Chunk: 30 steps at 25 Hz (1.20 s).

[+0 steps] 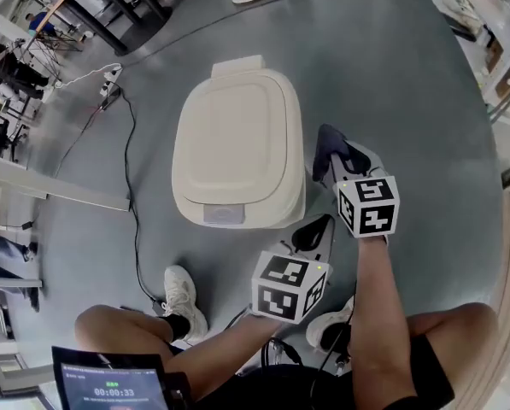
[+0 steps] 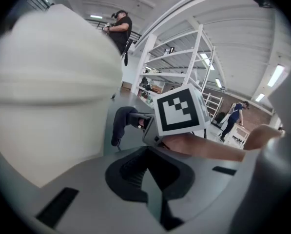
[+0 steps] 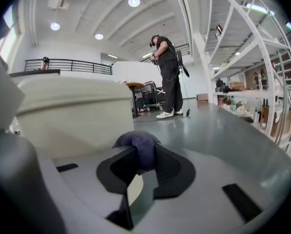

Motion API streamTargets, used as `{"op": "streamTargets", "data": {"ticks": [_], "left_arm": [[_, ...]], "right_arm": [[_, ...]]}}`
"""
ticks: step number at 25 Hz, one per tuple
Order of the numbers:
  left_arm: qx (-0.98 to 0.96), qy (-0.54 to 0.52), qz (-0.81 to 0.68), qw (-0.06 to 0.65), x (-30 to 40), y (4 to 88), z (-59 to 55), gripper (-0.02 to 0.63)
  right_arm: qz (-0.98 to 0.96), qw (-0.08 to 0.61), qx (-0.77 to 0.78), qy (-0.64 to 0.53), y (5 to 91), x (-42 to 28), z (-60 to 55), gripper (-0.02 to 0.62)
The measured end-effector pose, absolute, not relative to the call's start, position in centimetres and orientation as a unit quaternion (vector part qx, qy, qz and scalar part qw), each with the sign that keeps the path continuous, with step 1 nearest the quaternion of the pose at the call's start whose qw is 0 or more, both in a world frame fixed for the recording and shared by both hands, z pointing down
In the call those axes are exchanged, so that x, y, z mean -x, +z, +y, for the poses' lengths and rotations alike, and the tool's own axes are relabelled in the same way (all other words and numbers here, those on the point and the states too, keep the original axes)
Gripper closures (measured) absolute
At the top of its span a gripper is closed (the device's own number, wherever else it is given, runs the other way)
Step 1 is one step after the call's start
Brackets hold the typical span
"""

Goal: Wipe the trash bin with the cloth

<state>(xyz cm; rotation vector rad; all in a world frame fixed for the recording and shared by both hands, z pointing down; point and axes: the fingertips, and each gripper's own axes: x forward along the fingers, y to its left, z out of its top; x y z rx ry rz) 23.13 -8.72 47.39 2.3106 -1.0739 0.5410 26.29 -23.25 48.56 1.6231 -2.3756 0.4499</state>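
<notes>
The cream trash bin [image 1: 237, 143] stands on the grey floor with its lid closed. It fills the left of the left gripper view [image 2: 48, 82] and of the right gripper view [image 3: 72, 111]. My right gripper [image 1: 333, 156] is just right of the bin's side, shut on a dark blue cloth [image 1: 330, 148] that bulges out between its jaws [image 3: 138, 147]. Whether the cloth touches the bin I cannot tell. My left gripper [image 1: 314, 229] hovers in front of the bin's right front corner, shut with nothing in it [image 2: 147, 165]. It looks at the right gripper's marker cube [image 2: 179, 108] and the hanging cloth [image 2: 122, 123].
A black cable [image 1: 131, 203] runs over the floor left of the bin from a power strip [image 1: 109, 79]. The holder's white shoes [image 1: 182, 301] are just before the bin. A person in black [image 3: 167, 74] stands beyond it. Shelving [image 3: 252, 82] lines the right.
</notes>
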Motion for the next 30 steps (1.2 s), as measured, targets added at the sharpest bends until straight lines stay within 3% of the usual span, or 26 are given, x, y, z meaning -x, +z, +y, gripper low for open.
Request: {"op": "streamTargets", "data": {"ticks": [7,12,19,30], "left_arm": [[-0.895,0.122,-0.376,0.207,-21.3,35.4,-7.0,0.609],[-0.920,0.083,-0.353,0.148,-13.8,28.3,-7.9,0.609],[-0.929,0.079,-0.353,0.078,-2.3,22.8,-9.8,0.609],[-0.903,0.082,-0.410,0.100,14.2,26.3,-13.0,0.609]], "right_arm": [[-0.808,0.097,-0.581,0.015,29.2,-25.8,-20.7,0.529],[-0.805,0.119,-0.579,-0.047,22.0,-19.1,-19.8,0.529],[-0.790,0.103,-0.600,-0.067,20.1,-10.1,-15.4,0.529],[-0.795,0.131,-0.590,-0.056,23.3,4.0,-11.3,0.529]]}}
